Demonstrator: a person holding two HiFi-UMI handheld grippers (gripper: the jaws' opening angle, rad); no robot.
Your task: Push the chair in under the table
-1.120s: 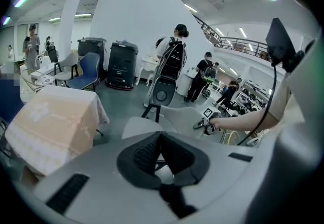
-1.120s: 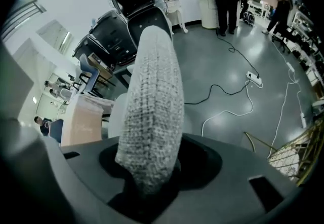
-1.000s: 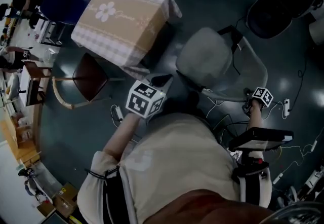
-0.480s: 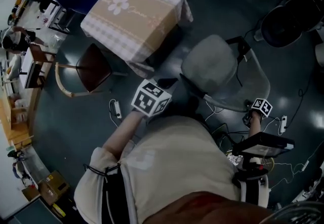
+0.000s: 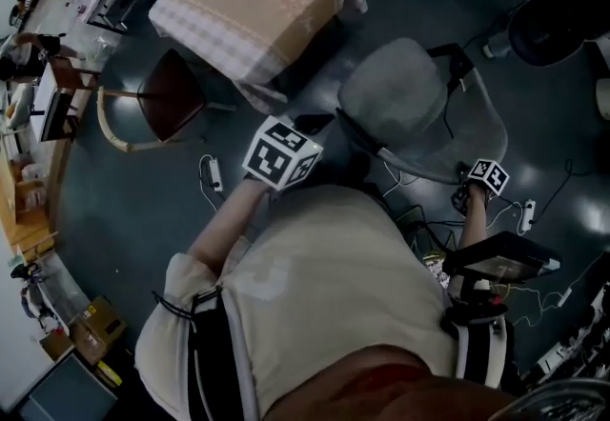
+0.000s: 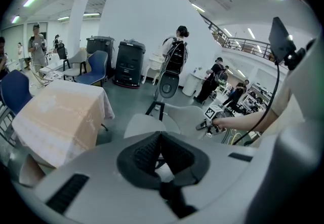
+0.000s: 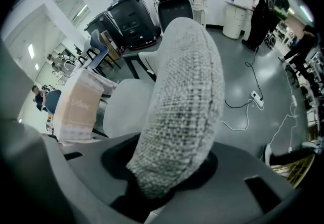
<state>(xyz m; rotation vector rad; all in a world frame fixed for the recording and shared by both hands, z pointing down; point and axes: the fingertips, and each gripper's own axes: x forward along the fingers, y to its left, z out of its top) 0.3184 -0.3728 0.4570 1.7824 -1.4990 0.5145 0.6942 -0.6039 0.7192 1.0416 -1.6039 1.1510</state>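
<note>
A grey office chair stands on the dark floor right of the table, which wears a beige flowered cloth. The seat is a little clear of the table's corner. My right gripper sits at the rim of the chair's mesh backrest. Its jaws have just been closing, and the mesh fills the gap between them. My left gripper hovers at the seat's left front, shut and holding nothing. In the left gripper view its fingertips meet in front of the seat.
A brown wooden chair stands left of the table. Power strips and cables lie on the floor around me. A black office chair is at the upper right. Desks and people line the left edge; a blue chair and black bins stand behind.
The head view has swung a little, so table and chair sit higher in the picture. Both grippers keep their places by the chair, and the chair stands as before relative to the table.
</note>
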